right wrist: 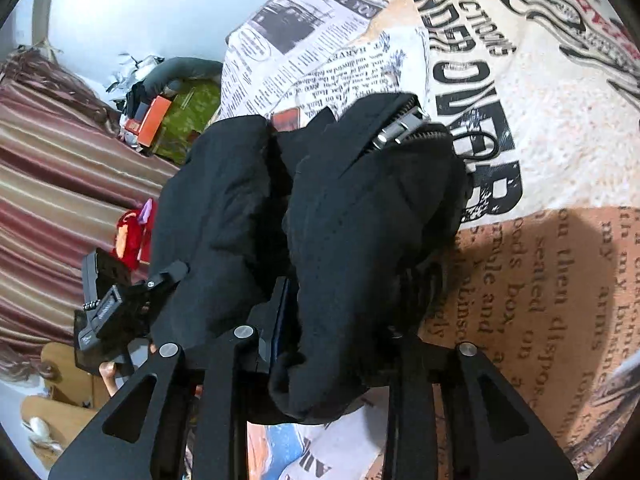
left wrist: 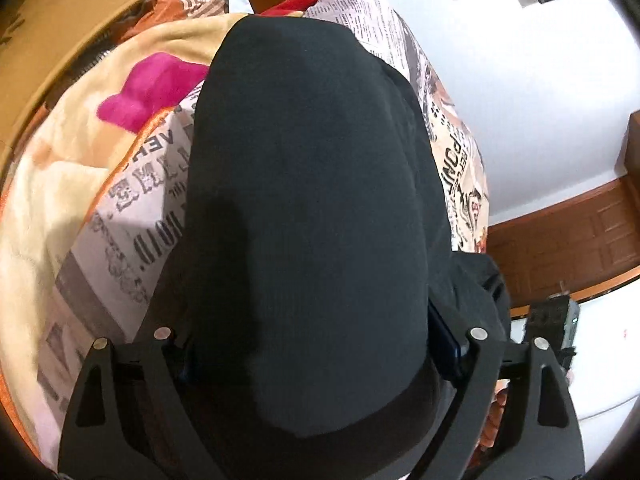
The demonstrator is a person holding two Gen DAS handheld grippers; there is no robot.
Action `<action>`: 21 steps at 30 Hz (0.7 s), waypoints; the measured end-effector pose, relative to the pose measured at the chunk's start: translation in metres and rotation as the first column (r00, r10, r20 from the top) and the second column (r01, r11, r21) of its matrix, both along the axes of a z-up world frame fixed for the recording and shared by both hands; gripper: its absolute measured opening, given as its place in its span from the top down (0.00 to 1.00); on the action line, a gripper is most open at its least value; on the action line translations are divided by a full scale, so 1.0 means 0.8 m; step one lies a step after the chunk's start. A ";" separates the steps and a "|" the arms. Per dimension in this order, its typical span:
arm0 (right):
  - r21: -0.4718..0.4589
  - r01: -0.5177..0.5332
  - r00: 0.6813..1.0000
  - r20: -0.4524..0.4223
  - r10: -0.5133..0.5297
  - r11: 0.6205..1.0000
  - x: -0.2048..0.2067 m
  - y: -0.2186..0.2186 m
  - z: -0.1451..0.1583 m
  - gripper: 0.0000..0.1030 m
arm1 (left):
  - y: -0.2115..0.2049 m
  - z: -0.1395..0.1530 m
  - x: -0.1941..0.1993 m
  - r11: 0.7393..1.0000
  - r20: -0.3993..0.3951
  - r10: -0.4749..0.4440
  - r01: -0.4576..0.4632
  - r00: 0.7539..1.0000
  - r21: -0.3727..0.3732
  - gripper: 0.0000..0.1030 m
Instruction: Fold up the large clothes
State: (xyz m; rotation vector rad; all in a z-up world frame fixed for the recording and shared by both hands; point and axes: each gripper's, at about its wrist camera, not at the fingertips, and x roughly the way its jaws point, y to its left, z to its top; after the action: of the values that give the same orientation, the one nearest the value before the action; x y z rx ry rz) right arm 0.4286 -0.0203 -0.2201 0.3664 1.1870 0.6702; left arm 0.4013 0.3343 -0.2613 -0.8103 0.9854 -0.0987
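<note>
A large black garment (left wrist: pixel 312 208) hangs between both grippers over a bed with a newspaper-print cover (left wrist: pixel 132 208). In the left wrist view it drapes over my left gripper (left wrist: pixel 312 344) and hides the fingertips; a blue pad (left wrist: pixel 446 344) shows at its right edge. In the right wrist view the same black garment (right wrist: pixel 360 216) is bunched, with a metal zipper (right wrist: pixel 396 130) on top. My right gripper (right wrist: pixel 332 320) is shut on a fold of it. The other gripper's body (right wrist: pixel 116 308) shows at the left.
A cream blanket with a magenta patch (left wrist: pixel 152 88) lies on the bed's left. A cardboard box (left wrist: pixel 60 12) sits far left. Wooden panelling (left wrist: pixel 568 244) and a white wall are at the right. Striped curtains (right wrist: pixel 60 160) and small boxes (right wrist: pixel 152 120) are beyond the bed.
</note>
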 end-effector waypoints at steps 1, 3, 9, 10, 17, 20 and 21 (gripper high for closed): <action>-0.034 0.003 1.000 0.013 -0.002 0.999 -0.003 -0.002 0.005 0.73 | -0.003 0.005 -0.004 1.000 -0.007 -0.001 0.001 1.000 0.022 0.13; -0.084 0.012 0.999 0.038 -0.009 0.996 -0.012 -0.008 0.014 0.69 | -0.007 0.014 -0.013 0.998 -0.018 0.001 0.000 1.000 0.060 0.13; -0.139 0.027 0.993 0.118 -0.011 0.990 -0.053 -0.044 0.054 0.66 | -0.016 0.051 -0.062 0.984 -0.035 0.012 -0.005 0.999 0.180 0.13; -0.154 0.027 0.991 0.133 -0.007 0.988 -0.062 -0.047 0.065 0.66 | -0.023 0.063 -0.074 0.973 -0.039 0.007 0.002 0.999 0.229 0.13; -0.164 0.012 0.943 0.329 0.044 0.986 -0.140 -0.043 0.166 0.66 | -0.087 0.174 -0.159 0.867 0.076 -0.069 0.022 0.995 0.498 0.14; -0.127 0.006 0.908 0.417 0.048 0.992 -0.176 -0.039 0.215 0.66 | -0.117 0.239 -0.208 0.830 0.163 -0.098 -0.010 0.982 0.558 0.14; -0.112 0.000 0.891 0.452 0.051 0.994 -0.193 -0.039 0.234 0.66 | -0.130 0.263 -0.228 0.813 0.205 -0.111 -0.030 0.973 0.582 0.14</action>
State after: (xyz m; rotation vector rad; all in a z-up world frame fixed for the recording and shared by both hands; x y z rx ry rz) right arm 0.2742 -0.0513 -0.0325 0.0897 0.7755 0.6655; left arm 0.2192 0.2306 -0.0507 -0.1991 0.7471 0.0739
